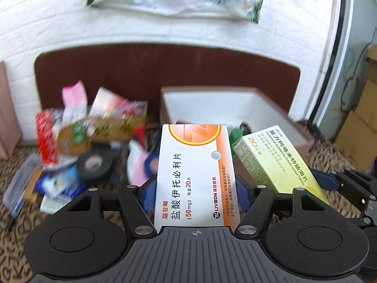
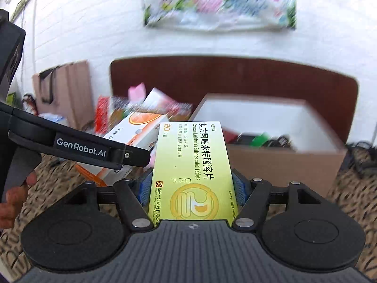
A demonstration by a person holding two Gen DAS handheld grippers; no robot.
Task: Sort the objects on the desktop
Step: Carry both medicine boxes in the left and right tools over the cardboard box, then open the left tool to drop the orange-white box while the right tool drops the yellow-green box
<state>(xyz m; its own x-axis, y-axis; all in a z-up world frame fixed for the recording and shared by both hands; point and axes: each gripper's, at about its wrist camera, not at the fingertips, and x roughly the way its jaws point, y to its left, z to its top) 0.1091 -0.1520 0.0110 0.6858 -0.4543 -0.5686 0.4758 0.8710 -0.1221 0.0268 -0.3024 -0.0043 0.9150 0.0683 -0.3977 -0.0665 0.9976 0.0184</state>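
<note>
A: Start at the left of the left wrist view. What's there?

B: A blurred heap (image 1: 89,132) of packets and wrappers on the patterned cloth (image 1: 16,165), with a black tape roll (image 1: 95,165) at its lower edge. A dark headboard (image 1: 165,70) stands behind, against the white wall.

A: And the centre?

B: The left gripper (image 1: 195,193) is clamped on a white-and-orange box (image 1: 195,174); its blue pads press both long sides and the box stands up out of the jaws, lifted above the clutter.

A: Further right?

B: A carton (image 1: 271,118) with a white inside sits behind the box, a few small items at its bottom. Lower right, a yellow box (image 1: 278,162) slants across the frame with the right gripper's arm just beside it.

A: Now the right wrist view, left first.

B: The left gripper's black arm crosses the left edge, a hand (image 2: 14,193) on its handle, and the white-and-orange box (image 2: 132,136) shows past it.

A: Centre?

B: The right gripper (image 2: 192,188) grips the yellow box (image 2: 190,169) between its blue pads, held clear of the cloth.

A: Right side?

B: The carton (image 2: 282,162), near the yellow box and behind it, with dark and green items inside, too blurred to name.
</note>
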